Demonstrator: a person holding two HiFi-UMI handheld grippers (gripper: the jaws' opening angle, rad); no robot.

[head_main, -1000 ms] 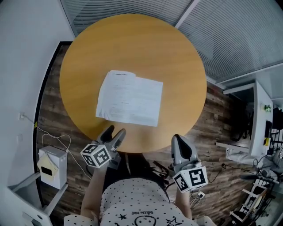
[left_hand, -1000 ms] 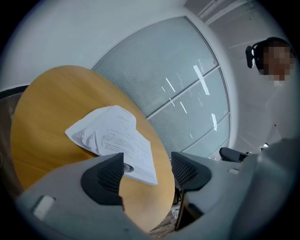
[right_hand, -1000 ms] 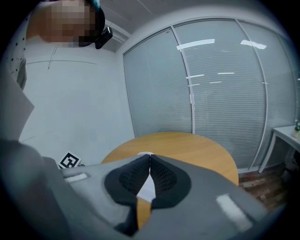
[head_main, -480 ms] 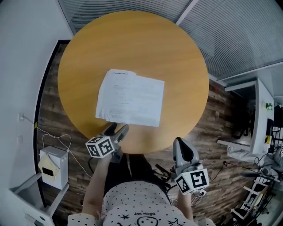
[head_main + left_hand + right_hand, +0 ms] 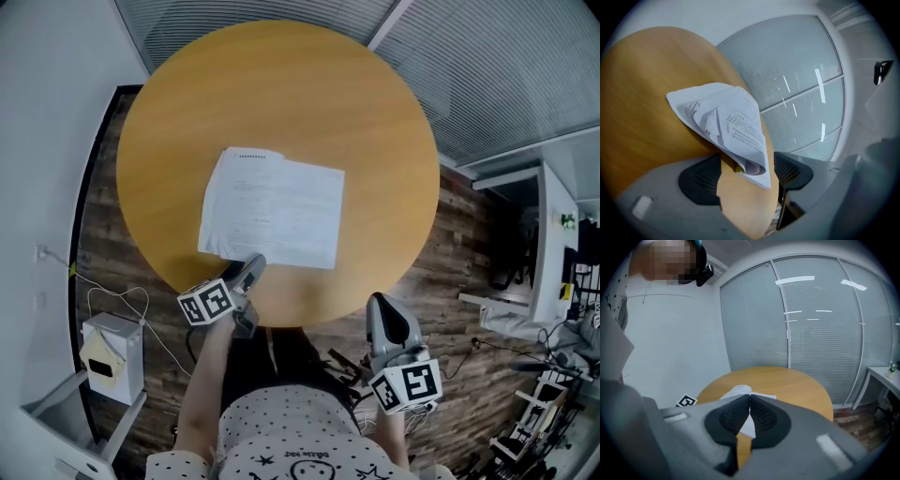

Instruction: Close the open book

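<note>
White box (image 5: 111, 349) stands on the floor, off the table's (image 5: 281, 94) lower-left side. Left gripper (image 5: 246, 272) is over the table's near edge, left of centre, with its marker cube just off the rim. Its jaws stand wide apart and have just been opening. The near-left corner of the book (image 5: 272, 208) sits between them with its pages curled up, and the pads aren't pressing on it. The book lies open around the table's middle, a bit toward the near side, both pages face up, spine running away from the person. Right gripper (image 5: 380, 314) is off the table, just outside its near-right rim, pointing toward the table. Its jaws are together, tips touching, nothing between them. White desk (image 5: 553, 244) is well right of the table.
</note>
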